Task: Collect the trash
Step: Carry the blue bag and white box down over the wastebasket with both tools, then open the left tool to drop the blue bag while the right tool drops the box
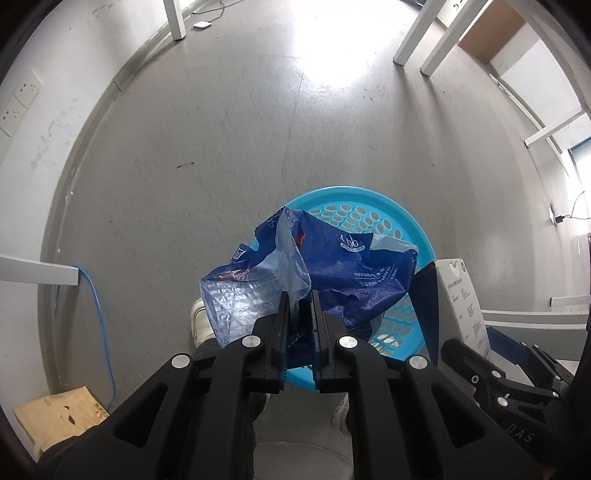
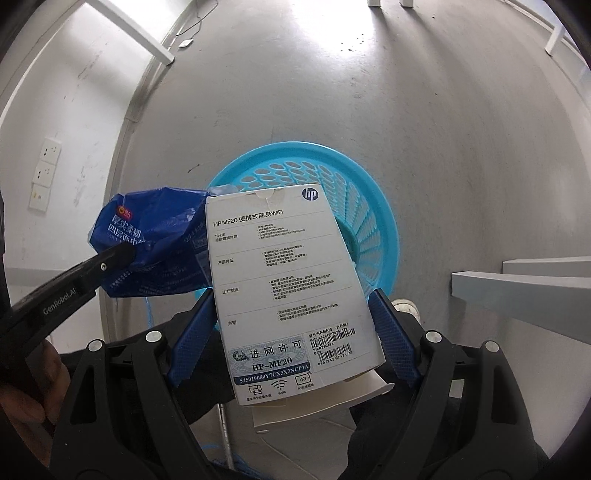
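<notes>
The left gripper [image 1: 300,295] has its black ribbed fingers [image 1: 282,314] drawn almost together on a pinch of the blue plastic wrapper [image 1: 332,269], a thin, crinkled film, dark blue with white print and partly see-through at its near left side. The wrapper hangs loosely over the near left part of the blue basket [image 1: 413,225], hiding that stretch of the rim.

The right gripper [image 2: 291,317] stands wide, its blue textured pads [image 2: 391,332] pressing both long sides of the white box [image 2: 284,280]. The box is smooth, flat-faced cardboard with sharp straight edges, printed text, barcodes and a round logo at its far corner; a flap hangs open at its near end. It is held over the near left part of the basket.

The basket is round, glossy hard plastic with a broad smooth rim and walls pierced by rows of oval holes. It sits on a matt grey floor [image 1: 221,147] that is scuffed and lit by a bright glare at the far side.

Around the basket the floor lies open to the far side and to the left. White table legs [image 1: 413,33] stand far off, a grey ledge [image 2: 517,288] juts in at the right, and a white shoe [image 1: 201,321] rests near the basket's near left edge.
</notes>
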The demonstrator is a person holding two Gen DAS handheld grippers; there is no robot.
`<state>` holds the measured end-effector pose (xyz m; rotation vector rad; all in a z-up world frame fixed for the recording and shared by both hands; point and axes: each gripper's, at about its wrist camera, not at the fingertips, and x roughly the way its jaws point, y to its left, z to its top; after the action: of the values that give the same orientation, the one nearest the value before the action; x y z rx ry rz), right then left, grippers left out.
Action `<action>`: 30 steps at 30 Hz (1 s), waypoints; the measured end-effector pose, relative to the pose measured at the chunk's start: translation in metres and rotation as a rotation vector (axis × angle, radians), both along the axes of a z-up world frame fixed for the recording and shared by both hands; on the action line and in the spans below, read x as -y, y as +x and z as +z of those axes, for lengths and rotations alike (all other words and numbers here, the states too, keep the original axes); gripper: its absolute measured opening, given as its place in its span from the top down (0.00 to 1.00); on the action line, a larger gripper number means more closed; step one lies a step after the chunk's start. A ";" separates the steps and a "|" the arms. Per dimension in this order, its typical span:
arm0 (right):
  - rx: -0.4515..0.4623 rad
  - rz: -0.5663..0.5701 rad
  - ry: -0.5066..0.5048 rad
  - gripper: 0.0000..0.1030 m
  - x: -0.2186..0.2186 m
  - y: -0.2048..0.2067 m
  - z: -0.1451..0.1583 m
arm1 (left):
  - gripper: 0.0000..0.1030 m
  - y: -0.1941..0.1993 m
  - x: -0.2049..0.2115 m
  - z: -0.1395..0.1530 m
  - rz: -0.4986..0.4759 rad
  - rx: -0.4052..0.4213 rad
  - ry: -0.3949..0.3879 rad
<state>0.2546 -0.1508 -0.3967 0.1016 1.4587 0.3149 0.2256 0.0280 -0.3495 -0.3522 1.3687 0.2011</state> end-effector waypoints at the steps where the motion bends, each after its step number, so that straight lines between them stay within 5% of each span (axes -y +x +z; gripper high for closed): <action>1: -0.003 -0.007 0.002 0.24 0.000 0.001 -0.001 | 0.91 0.001 0.000 -0.001 -0.003 -0.001 -0.001; 14: 0.025 -0.072 0.039 0.23 0.013 0.007 0.001 | 0.89 -0.001 0.000 -0.003 -0.003 0.007 -0.027; 18: -0.008 -0.075 0.067 0.18 0.013 0.008 -0.003 | 0.51 -0.001 -0.002 0.002 -0.016 0.051 -0.068; 30: -0.021 -0.036 0.015 0.16 -0.002 0.006 -0.004 | 0.53 -0.007 -0.006 0.008 0.005 0.047 -0.054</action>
<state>0.2607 -0.1491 -0.4010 0.1434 1.4743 0.2959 0.2190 0.0338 -0.3415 -0.4036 1.3286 0.1596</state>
